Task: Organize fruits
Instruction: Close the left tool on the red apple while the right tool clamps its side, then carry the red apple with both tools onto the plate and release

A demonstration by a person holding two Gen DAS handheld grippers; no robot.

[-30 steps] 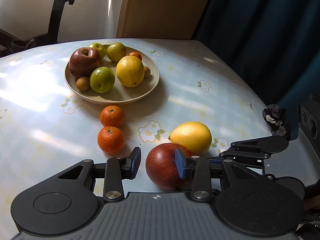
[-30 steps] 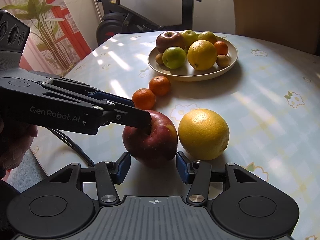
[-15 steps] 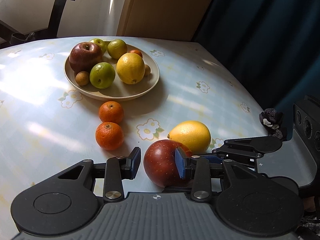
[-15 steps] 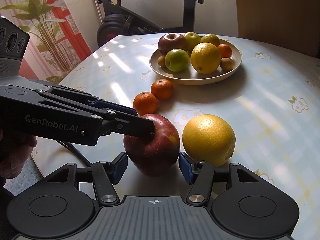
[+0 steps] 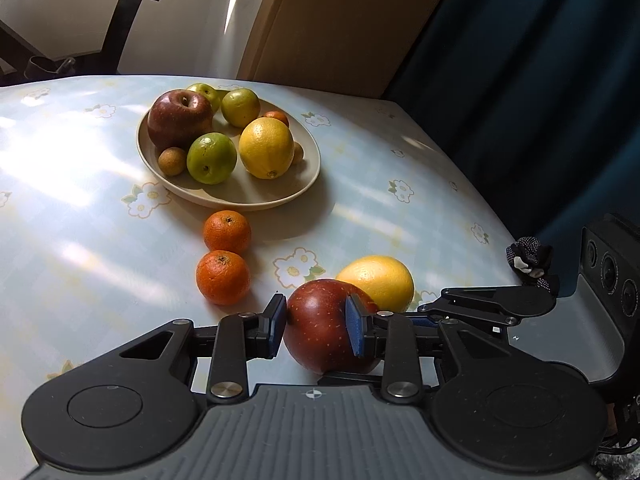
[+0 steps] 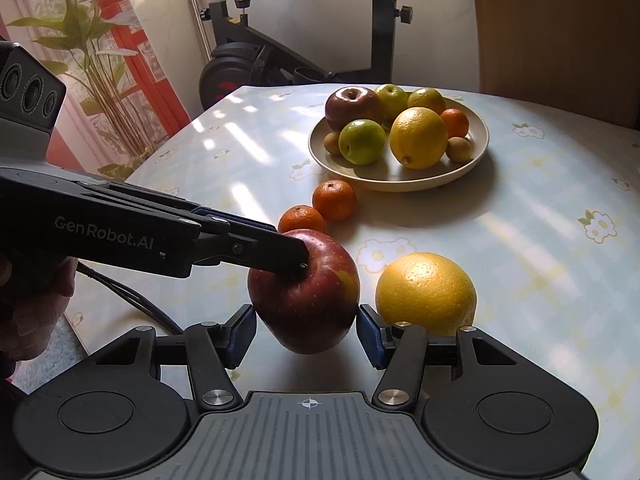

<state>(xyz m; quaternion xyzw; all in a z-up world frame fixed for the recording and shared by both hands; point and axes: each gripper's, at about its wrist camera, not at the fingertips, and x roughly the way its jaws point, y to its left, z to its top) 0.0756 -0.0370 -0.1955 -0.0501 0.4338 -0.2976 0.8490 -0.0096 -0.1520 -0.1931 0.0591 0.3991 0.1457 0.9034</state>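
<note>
- A dark red apple, speckled with pale dots and marked with a yellow patch on one flank, sits between the blue-padded fingers of the left gripper, which have just been closing and now press it on both sides.
- The apple is nearly round, with no clear long axis; its stem hollow faces upward, where the tip of a left finger covers it in the right wrist view.
- The right gripper stands at the same apple, its fingers parted to either side of the fruit's lower half; a narrow gap shows at each pad, so they do not grip it.
- Just beyond the right finger of that gripper lies a large yellow citrus fruit with dimpled skin, close beside the apple on the flower-print counter.
- Ahead of the fingers, two small oranges lie together on the counter, between the apple and the plate.
- Farther ahead a beige plate carries a second red apple, three green fruits, a yellow citrus, a small orange and two small brown fruits.
- A person's hand holds the left gripper's handle at the left edge of the right wrist view.
</note>
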